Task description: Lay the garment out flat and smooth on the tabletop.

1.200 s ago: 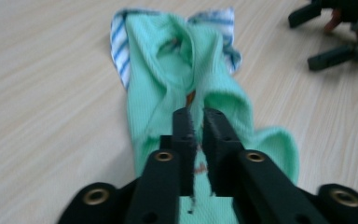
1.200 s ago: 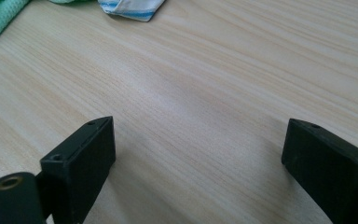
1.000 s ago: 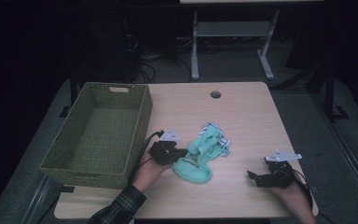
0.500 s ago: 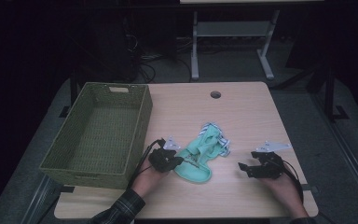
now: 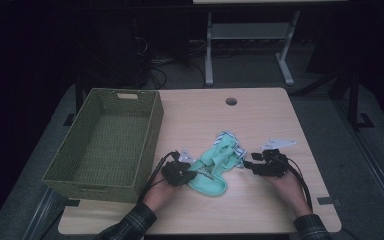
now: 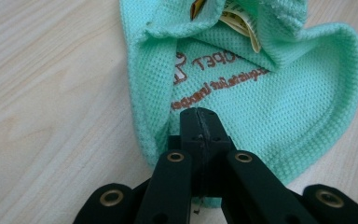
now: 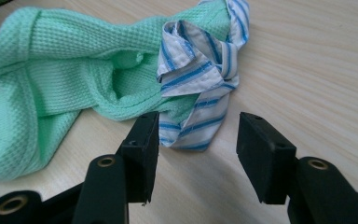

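We see a mint-green waffle-knit garment (image 5: pixel 211 167) lying crumpled on the wooden table (image 5: pixel 260 125), a little toward the person's side of the middle, with a blue-and-white striped part (image 5: pixel 231 146) bunched at its far right end. In the left gripper view the green cloth (image 6: pixel 261 93) spreads from 11 to 2 o'clock above the jaws, brown lettering printed on it, and its near edge runs under the jaw tips. Our left gripper (image 5: pixel 186 175) sits at the garment's 8 o'clock end in the high view; its jaws are pressed together with the hem of the cloth pinched between them. Our right gripper (image 5: pixel 250 165) rests at the garment's 3 o'clock side. In the right gripper view its jaws stand about half apart, having just been closing, and the striped fabric (image 7: pixel 200 70) lies at 12 o'clock just ahead of the gap, its lowest fold close beside the left jaw; we cannot tell whether it touches, and nothing is clamped. At 9 o'clock from the garment a green woven basket (image 5: pixel 152 125) stands on the table's left part, just beside our left hand (image 5: pixel 162 192).
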Demonstrator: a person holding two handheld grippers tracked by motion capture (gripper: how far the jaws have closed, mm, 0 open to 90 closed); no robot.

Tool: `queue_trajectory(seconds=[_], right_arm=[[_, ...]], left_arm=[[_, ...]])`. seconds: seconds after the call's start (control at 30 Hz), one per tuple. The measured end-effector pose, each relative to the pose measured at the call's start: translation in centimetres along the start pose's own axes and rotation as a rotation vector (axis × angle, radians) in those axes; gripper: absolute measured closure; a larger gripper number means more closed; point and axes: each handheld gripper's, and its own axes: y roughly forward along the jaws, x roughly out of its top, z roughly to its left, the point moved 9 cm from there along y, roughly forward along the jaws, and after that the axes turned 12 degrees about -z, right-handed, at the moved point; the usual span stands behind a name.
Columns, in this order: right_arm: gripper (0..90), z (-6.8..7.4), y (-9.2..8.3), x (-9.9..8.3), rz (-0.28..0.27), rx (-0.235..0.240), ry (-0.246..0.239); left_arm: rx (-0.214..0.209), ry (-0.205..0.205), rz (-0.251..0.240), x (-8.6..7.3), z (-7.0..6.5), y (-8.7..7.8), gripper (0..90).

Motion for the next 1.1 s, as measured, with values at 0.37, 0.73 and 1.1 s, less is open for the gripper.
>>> queue_trajectory(seconds=[0.37,0.73,1.1], right_arm=[[54.9,0.1,1.7,-0.5,0.055,0.005,0.003],[88.5,-0.3,2.2,0.0,0.061,-0.023,-0.012],[89.3,-2.3,1.7,0.5,0.047,-0.072,-0.021]], left_arm=[[-0.008,-0.004,0.002,0.0,0.0,0.0,89.6],[-0.012,-0.004,0.002,-0.1,0.0,0.0,89.6],[-0.015,-0.009,0.001,-0.1,0.0,0.0,89.6]])
